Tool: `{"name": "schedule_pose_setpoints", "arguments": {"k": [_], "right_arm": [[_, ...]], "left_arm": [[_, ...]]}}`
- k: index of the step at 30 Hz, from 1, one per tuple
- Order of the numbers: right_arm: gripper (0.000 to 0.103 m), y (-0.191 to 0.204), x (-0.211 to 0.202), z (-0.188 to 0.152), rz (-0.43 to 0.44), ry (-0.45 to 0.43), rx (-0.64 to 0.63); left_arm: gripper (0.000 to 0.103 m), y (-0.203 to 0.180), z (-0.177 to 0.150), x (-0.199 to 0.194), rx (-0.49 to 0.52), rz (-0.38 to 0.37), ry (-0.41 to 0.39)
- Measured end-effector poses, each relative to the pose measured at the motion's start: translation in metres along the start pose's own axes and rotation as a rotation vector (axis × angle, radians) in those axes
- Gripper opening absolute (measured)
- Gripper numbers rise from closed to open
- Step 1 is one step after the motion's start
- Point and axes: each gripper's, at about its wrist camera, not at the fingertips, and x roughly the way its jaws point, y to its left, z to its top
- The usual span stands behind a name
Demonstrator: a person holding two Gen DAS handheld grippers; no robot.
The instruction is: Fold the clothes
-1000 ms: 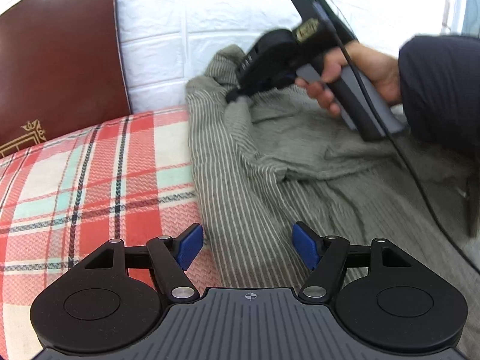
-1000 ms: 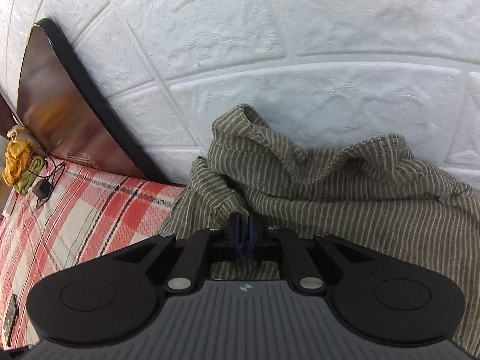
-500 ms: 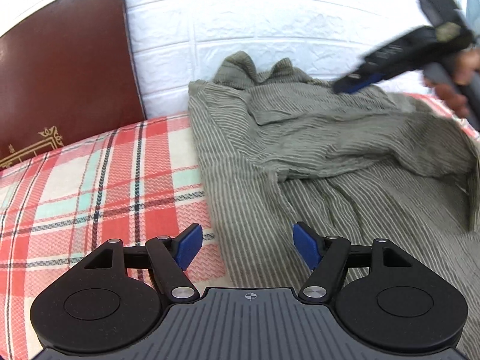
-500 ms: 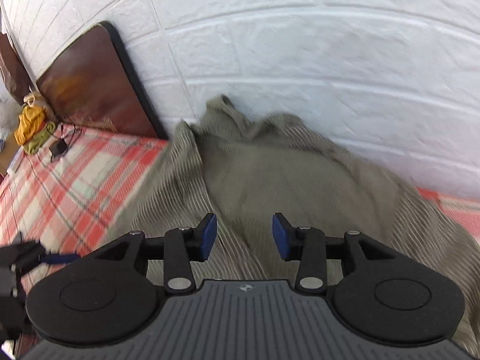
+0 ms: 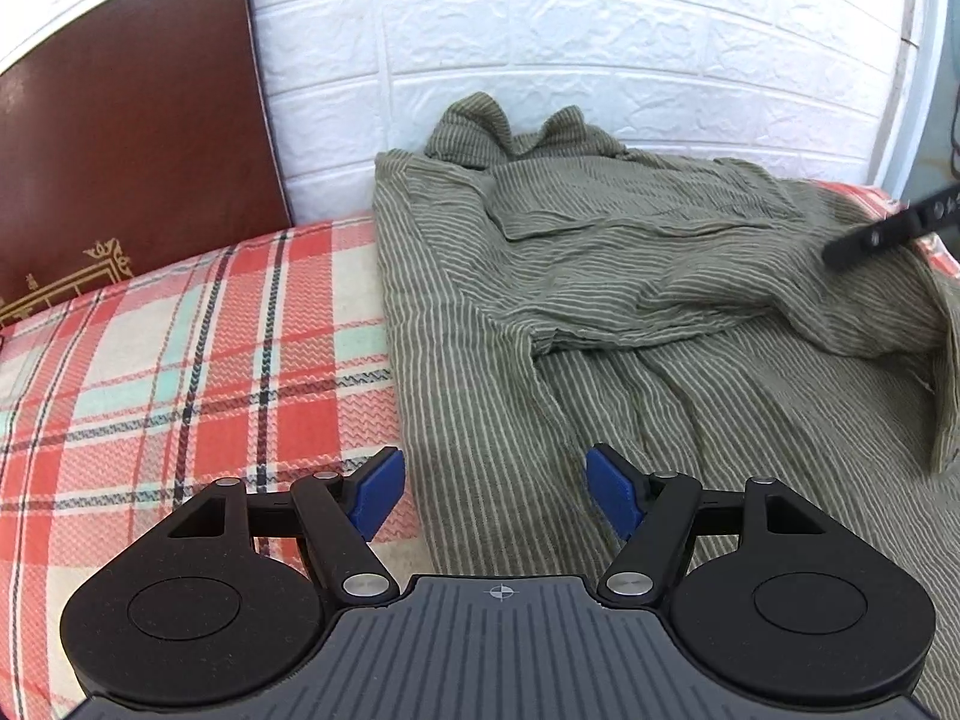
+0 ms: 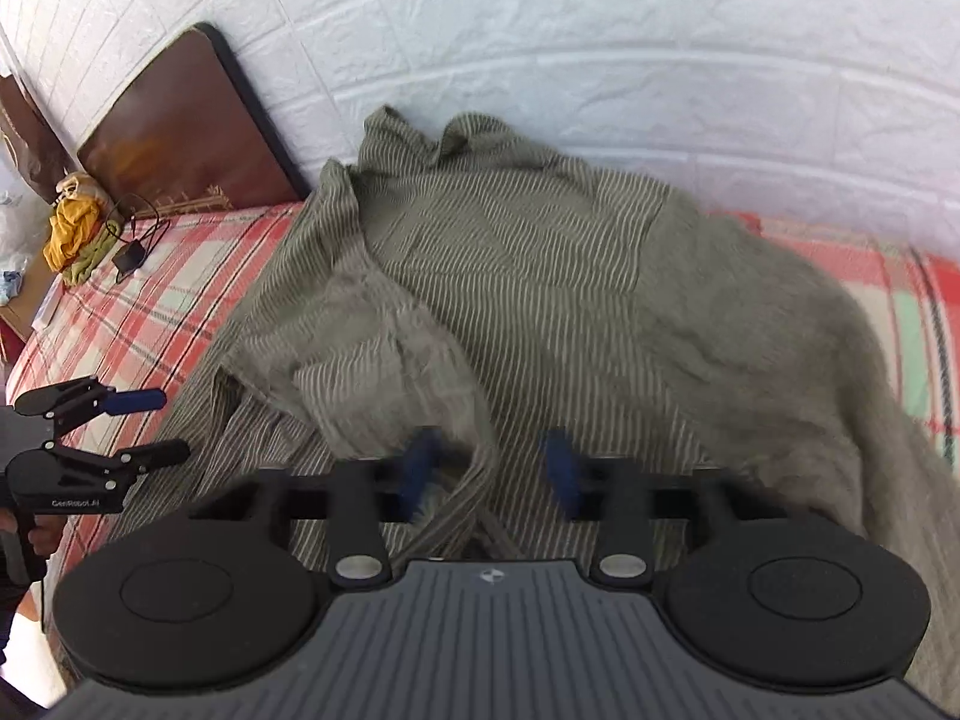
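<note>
- While the right gripper point(image 6: 489, 468) works the near side of the striped shirt point(image 6: 528, 276), its jaws are closing, blurred with motion. A raised fold of the cloth stands between the blue pads point(image 6: 420, 468), which do not look pressed home yet.
- Left gripper point(image 5: 492, 492): jaws wide apart, nothing between them. It hangs just above the shirt's straight side edge, where olive stripes meet the plaid bed cover point(image 5: 180, 360).
- Shirt position: spread along the wall-side edge of the bed, collar point(image 5: 510, 132) propped against the white brick wall point(image 5: 600, 30), and just beside the brown headboard point(image 5: 132, 120). The half nearer the headboard lies fairly flat. The other half is rucked, with a flap doubled over the middle.
- Step in hand, as I read it: getting a hold on the rumpled side so it can be drawn out or laid over. Folding looks barely begun; no clean crease shows anywhere.
- To do it well: take only the top layer of that fold, near a seam or hem rather than mid-panel, so the lower layer stays down on the bed.
- Let the pads seat fully before lifting; thin, crinkled cloth like this probably slips from a shallow pinch.
- Left gripper could pin or pinch the side edge below it, keeping the body from sliding toward the pull.
- Carry low and level; a high lift would likely drag the collar off the wall and undo the flat half.
</note>
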Motion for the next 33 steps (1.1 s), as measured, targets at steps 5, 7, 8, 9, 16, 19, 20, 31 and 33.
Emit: {"name": "schedule_pose_setpoints", "arguments": {"k": [5, 7, 8, 9, 16, 19, 20, 31, 33], "right_arm": [[0.005, 0.004, -0.038, -0.005, 0.065, -0.056, 0.094], [0.005, 0.006, -0.055, -0.009, 0.081, -0.078, 0.112], [0.005, 0.005, -0.057, -0.012, 0.071, -0.074, 0.12], [0.005, 0.004, -0.058, -0.014, 0.061, -0.07, 0.128], [0.008, -0.014, -0.021, -0.035, -0.052, 0.074, 0.233], [0.019, -0.012, -0.017, -0.037, -0.105, 0.075, 0.234], [0.027, -0.008, -0.022, -0.036, -0.12, 0.053, 0.224], [0.052, 0.053, -0.088, -0.071, -0.126, -0.139, 0.082], [0.053, 0.06, -0.09, -0.086, -0.168, -0.124, 0.065]], "left_arm": [[0.08, 0.005, 0.0, -0.003, -0.014, 0.019, 0.001], [0.08, 0.007, 0.001, -0.004, -0.024, 0.013, 0.0], [0.08, 0.006, 0.001, -0.004, -0.025, 0.006, 0.0], [0.08, 0.005, 0.002, -0.004, -0.026, -0.001, -0.001], [0.08, -0.004, -0.008, -0.008, -0.001, -0.043, 0.025], [0.08, 0.0, -0.015, -0.021, -0.005, -0.031, 0.018], [0.08, 0.002, -0.018, -0.025, -0.006, -0.024, 0.018], [0.08, -0.028, -0.045, -0.052, 0.123, 0.013, 0.024], [0.08, -0.039, -0.049, -0.056, 0.161, 0.01, 0.023]]}}
